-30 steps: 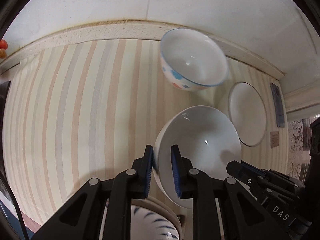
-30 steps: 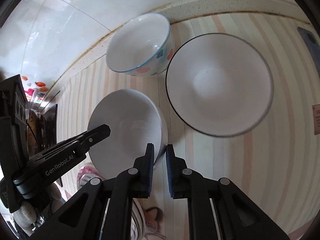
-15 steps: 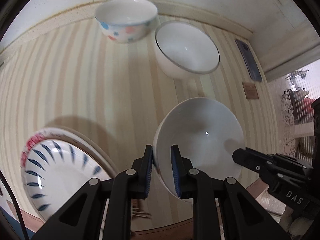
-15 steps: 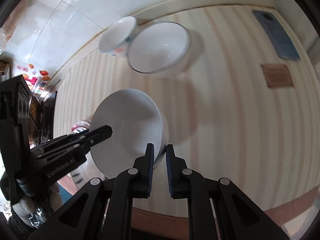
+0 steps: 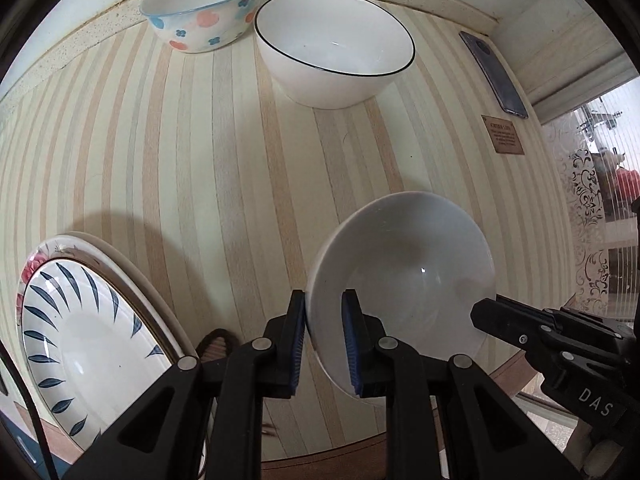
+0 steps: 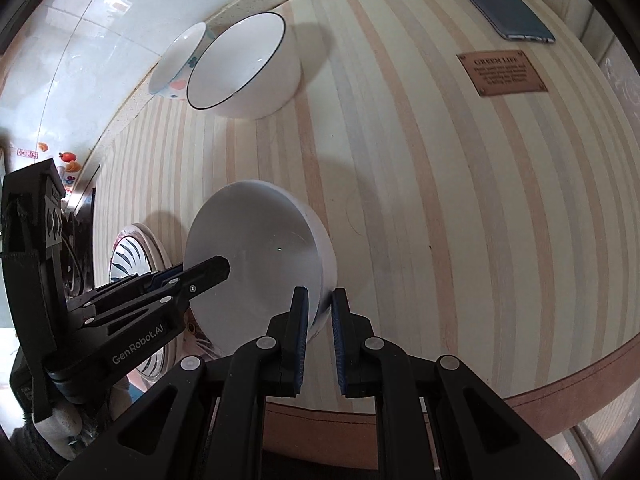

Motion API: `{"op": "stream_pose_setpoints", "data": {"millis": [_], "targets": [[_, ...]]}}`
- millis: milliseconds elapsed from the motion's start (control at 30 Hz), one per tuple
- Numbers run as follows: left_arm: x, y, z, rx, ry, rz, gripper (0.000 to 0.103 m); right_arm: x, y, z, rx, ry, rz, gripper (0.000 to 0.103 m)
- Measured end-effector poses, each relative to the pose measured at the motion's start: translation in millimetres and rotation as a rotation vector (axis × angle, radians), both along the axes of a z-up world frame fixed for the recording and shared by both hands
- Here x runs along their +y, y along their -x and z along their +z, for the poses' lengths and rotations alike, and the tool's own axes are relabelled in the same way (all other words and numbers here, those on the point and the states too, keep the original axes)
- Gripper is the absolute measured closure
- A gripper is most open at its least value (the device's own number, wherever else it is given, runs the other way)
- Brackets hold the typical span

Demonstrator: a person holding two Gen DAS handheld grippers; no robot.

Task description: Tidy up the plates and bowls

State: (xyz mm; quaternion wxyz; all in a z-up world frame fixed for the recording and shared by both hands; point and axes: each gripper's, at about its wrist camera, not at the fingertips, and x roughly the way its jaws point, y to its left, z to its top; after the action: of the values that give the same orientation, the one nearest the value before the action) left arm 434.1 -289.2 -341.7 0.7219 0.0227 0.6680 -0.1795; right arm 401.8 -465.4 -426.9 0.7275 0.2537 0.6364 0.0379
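A plain white bowl (image 5: 404,276) (image 6: 256,264) hangs above the striped table near its front edge, held from both sides. My left gripper (image 5: 323,312) is shut on its left rim, and my right gripper (image 6: 320,312) is shut on its right rim. At the back stand a flowered bowl (image 5: 200,8) (image 6: 176,64) and a black-rimmed white bowl (image 5: 332,48) (image 6: 244,68), side by side. A blue-leaf plate (image 5: 80,340) (image 6: 128,256) lies on a stack at the front left.
A phone (image 5: 494,76) (image 6: 496,8) lies at the back right by the wall. A small brown label (image 5: 502,134) (image 6: 502,72) is fixed on the striped table (image 5: 200,184) (image 6: 460,200). The table's front edge runs close below the held bowl.
Both grippers have carried the white bowl away from the two back bowls toward the table's front edge. The plate stack has come into view at the left. Both grips stayed shut.
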Motion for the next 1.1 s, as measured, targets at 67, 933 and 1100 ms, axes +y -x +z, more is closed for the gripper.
{"op": "stream_pose_setpoints", "data": {"millis": [67,933,1100], "targets": [[-3.2,-1.1,-2.4,0.002,0.0,0.0,0.087,0.3,-0.4,-0.2,0.002,-0.002,0.0,0.09],[16.3,-129.9,33.3,-0.026,0.047,0.232,0.076,-40.2,-96.0,52.9,-0.076,-0.022,0.012,0.076],[5.3,-159.6,5.8,0.021,0.029,0.229,0.076,-31.1,-154.3,31.8,-0.078,-0.01,0.0,0.075]]}}
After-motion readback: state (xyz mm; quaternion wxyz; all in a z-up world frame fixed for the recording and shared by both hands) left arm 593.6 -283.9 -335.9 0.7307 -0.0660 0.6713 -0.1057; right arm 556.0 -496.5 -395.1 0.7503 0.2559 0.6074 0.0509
